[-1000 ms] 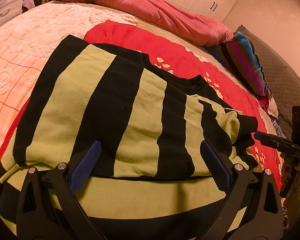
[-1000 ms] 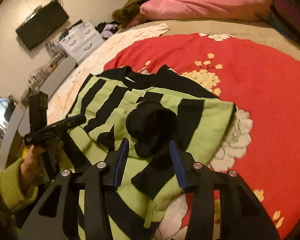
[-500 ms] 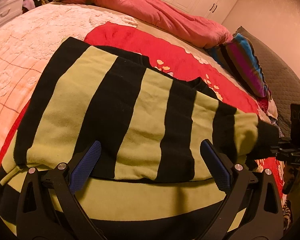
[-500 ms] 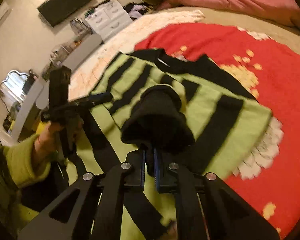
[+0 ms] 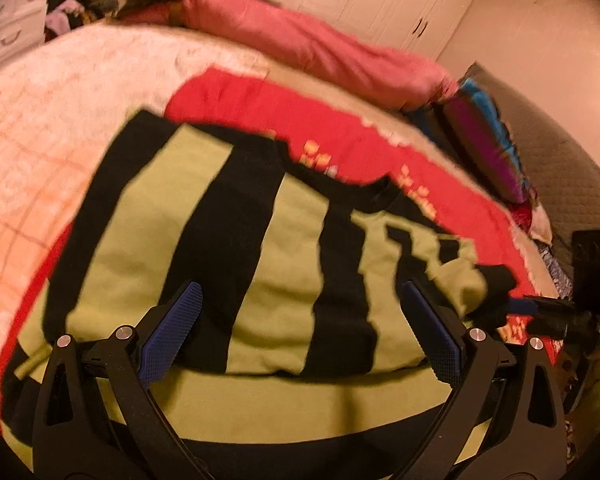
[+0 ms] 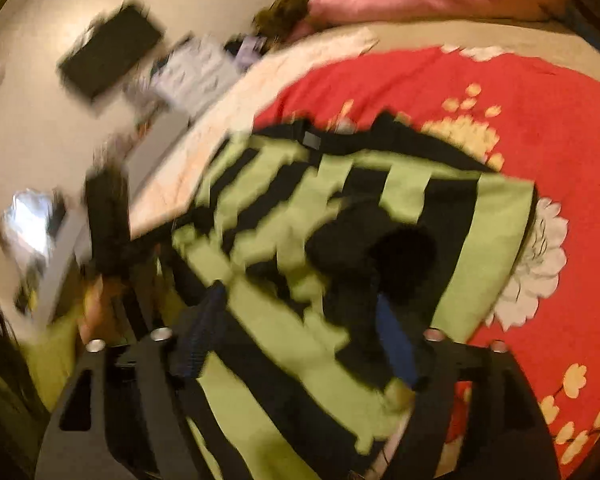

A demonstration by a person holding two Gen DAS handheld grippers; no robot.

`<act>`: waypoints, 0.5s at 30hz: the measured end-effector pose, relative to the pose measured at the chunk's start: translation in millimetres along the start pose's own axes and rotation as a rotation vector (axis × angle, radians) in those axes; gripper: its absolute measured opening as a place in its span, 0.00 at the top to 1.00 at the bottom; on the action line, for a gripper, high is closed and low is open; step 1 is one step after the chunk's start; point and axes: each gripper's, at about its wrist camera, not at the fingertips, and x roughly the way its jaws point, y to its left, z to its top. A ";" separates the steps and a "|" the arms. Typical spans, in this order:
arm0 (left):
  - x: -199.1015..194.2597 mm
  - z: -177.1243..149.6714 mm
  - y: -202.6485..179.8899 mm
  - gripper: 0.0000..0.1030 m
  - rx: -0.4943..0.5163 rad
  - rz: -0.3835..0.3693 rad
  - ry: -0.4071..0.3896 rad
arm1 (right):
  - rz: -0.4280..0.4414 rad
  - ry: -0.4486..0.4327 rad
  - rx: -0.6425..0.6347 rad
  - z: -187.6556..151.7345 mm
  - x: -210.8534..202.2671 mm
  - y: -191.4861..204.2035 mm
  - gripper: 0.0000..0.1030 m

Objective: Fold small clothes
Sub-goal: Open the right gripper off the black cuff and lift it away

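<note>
Right claw (image 6: 296, 332) apart now, jaws just opened wide, black cuff (image 6: 380, 256) of the sleeve lying loose just past the blue pads, not pinched. Left claw (image 5: 300, 334) apart too, empty, hovering over the near fold. Striped sweater (image 5: 228, 248) spread on the red blanket (image 5: 300, 116), right under and ahead of both claws. Soft, light, floppy (likely to sag and slip), so best pinched at a cuff, hem or folded edge. Half a second back: right jaws clamped shut on that cuff, sleeve pulled out straight; now dropped back across the body.
</note>
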 end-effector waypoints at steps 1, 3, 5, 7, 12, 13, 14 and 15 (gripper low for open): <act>-1.9 0.7 -1.5 0.10 0.007 0.002 -0.010 | 0.004 -0.038 0.072 6.1 0.3 -8.7 0.21; -0.7 0.8 -3.3 0.10 0.022 0.012 -0.012 | 0.007 -0.081 0.209 10.3 6.1 -26.3 0.21; 9.2 -2.1 0.0 0.10 0.015 0.031 0.030 | 0.026 -0.092 0.399 7.2 17.6 -51.1 0.42; 14.5 -3.2 3.2 0.10 0.000 0.043 0.050 | 0.009 -0.084 0.495 -1.3 26.5 -64.9 0.79; 20.5 -3.8 9.3 0.10 -0.017 0.064 0.078 | -0.201 -0.048 0.392 -1.2 10.5 -50.2 0.91; 21.5 -4.4 8.0 0.10 -0.007 0.069 0.081 | -0.268 -0.035 0.336 2.4 8.9 -42.5 0.91; 22.8 -4.4 6.7 0.10 0.001 0.078 0.085 | -0.296 -0.019 0.311 3.6 14.0 -38.3 0.90; 23.6 -5.0 5.4 0.10 0.008 0.086 0.088 | -0.326 0.002 0.298 3.2 20.6 -37.3 0.89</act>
